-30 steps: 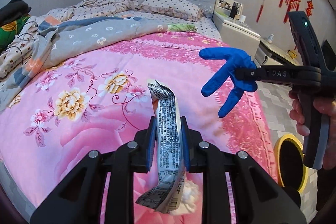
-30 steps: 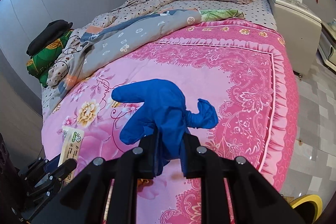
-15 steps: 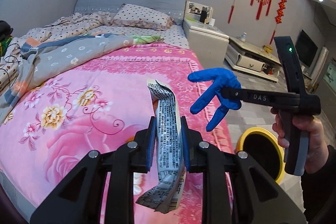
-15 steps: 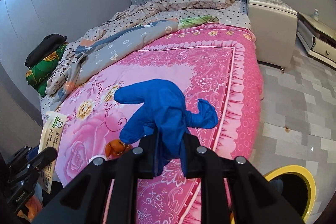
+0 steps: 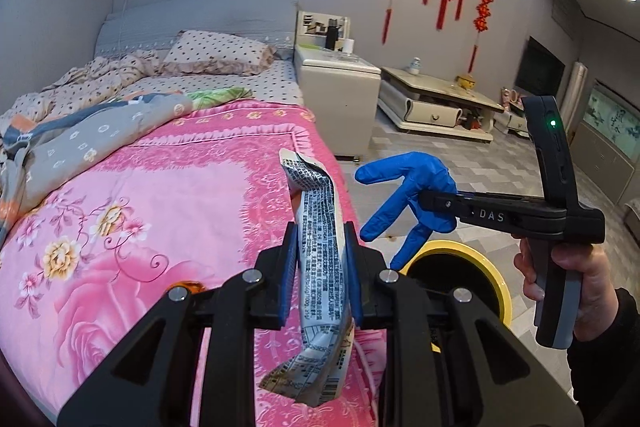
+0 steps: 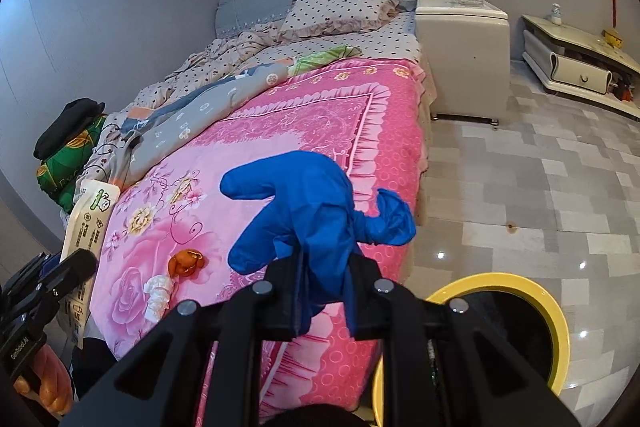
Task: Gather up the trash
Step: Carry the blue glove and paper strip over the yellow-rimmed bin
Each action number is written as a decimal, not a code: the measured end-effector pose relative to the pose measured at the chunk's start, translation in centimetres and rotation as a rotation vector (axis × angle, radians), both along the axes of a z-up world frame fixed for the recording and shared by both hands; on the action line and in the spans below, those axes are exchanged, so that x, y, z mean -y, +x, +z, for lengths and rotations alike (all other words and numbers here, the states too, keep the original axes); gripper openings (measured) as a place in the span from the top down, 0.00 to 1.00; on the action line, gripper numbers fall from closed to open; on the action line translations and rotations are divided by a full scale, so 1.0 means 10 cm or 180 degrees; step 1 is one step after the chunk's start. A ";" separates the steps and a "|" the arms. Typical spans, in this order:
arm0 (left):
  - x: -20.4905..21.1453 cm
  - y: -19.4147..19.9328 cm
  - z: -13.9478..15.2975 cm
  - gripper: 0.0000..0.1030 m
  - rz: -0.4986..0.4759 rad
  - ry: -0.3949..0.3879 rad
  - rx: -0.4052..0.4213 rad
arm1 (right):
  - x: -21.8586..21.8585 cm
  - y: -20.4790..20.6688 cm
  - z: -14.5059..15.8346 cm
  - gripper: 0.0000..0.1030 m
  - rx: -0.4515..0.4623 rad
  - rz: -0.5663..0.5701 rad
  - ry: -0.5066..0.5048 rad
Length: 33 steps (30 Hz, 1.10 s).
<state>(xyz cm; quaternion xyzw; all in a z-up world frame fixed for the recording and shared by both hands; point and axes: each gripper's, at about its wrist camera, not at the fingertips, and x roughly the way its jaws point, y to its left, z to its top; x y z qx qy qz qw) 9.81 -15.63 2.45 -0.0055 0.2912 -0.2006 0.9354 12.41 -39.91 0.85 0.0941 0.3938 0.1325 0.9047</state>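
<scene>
Two grippers, each clamped on trash: the right gripper point(image 5: 430, 205), lettered "DAS", pinches a blue glove point(image 6: 304, 203). At its 5 o'clock sits the yellow-rimmed bin point(image 6: 532, 291). The left gripper point(image 5: 322, 251) squeezes a fine-printed wrapper point(image 5: 320, 247) upright above the pink bedspread point(image 5: 160, 211).

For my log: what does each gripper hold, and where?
Left gripper pinches the wrapper mid-length; right gripper pinches the blue glove near its cuff.
</scene>
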 end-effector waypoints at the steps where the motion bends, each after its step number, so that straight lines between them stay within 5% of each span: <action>1: 0.06 -0.01 0.01 0.80 -0.0035 0.0008 0.0016 | 0.06 -0.03 0.00 0.86 0.0010 -0.0028 -0.0004; 16: 1.03 0.05 -0.05 0.80 -0.0564 0.0084 0.0019 | 0.90 -0.44 -0.18 0.85 -0.0030 -0.0579 -0.0072; 33: 1.88 0.39 -0.51 0.79 -0.0918 0.0179 -0.0316 | 1.40 -0.59 -0.52 0.85 -0.0228 -0.0928 -0.0037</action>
